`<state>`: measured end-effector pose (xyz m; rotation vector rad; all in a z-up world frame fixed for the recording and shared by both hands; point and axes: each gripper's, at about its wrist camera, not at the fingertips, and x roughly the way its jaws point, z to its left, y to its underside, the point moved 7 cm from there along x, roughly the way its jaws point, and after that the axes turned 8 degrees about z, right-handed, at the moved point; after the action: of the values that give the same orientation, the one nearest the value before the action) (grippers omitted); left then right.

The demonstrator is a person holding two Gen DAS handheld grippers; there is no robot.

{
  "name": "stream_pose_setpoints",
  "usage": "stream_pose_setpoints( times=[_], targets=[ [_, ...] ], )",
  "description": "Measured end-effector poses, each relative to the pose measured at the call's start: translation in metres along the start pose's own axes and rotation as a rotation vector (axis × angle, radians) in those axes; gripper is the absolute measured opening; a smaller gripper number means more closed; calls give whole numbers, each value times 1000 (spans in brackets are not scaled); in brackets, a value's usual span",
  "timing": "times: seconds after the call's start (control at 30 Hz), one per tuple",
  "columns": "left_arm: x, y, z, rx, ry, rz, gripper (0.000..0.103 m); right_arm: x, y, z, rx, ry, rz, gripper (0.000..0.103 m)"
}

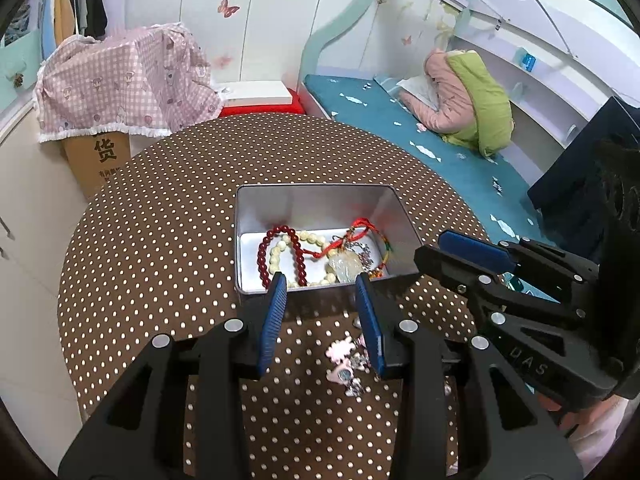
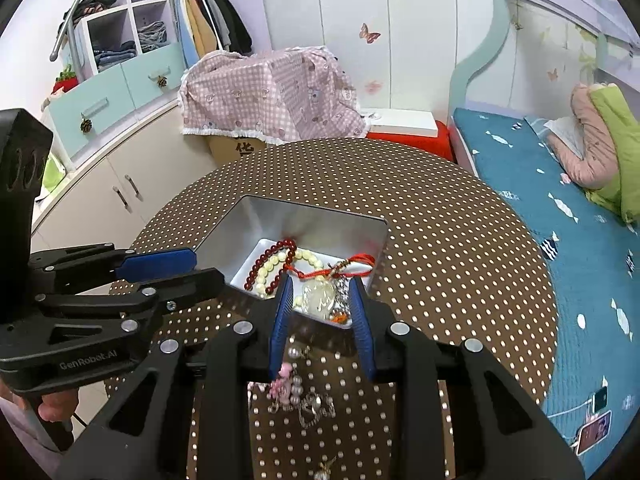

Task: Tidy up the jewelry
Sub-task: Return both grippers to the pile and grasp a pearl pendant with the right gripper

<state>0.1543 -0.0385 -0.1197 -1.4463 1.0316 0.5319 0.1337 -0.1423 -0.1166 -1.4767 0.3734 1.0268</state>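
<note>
A silver tin box (image 1: 316, 200) (image 2: 320, 220) stands on the brown dotted round table (image 1: 160, 240) (image 2: 440, 240). In it lie a red bead bracelet (image 1: 264, 252) (image 2: 256, 268), a cream bead bracelet (image 1: 276, 252), a red cord (image 1: 360, 226) and a pale pendant (image 2: 318, 294). My left gripper (image 1: 321, 280) (image 2: 208, 270) hovers open at the box's near edge with nothing between its fingers. My right gripper (image 2: 320, 284) (image 1: 430, 254) is open beside it, also empty. On the table under both lie a pink charm piece (image 1: 346, 364) (image 2: 282, 382), pearls (image 2: 296, 388) and a silver chain (image 2: 316, 406).
A bed with a teal cover (image 1: 400, 128) (image 2: 580, 240) borders the table's right side, with pink and green jackets (image 1: 464, 96) and a phone (image 2: 596, 434) on it. A cardboard box under a pink checked cloth (image 1: 120, 80) stands behind the table. White cabinets (image 2: 120, 184) are at the left.
</note>
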Motion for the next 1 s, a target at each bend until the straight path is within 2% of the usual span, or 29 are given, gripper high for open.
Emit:
stream_pose_setpoints(
  times=[0.17,0.3,0.6,0.83,1.0],
  targets=[
    [-8,14,-7,9,1,-2,39,-11,13,-3,16,9,-6,27],
    [-12,32,-12,11,1,11,42,-14,36,-5,38,16,19,27],
    [-1,78,-16,16,-6,106,45,2,90,1,101,3,123,27],
    [7,90,-16,23,-4,143,45,7,112,4,110,18,149,27],
    [14,90,-19,21,2,151,45,7,118,3,109,46,141,17]
  ],
)
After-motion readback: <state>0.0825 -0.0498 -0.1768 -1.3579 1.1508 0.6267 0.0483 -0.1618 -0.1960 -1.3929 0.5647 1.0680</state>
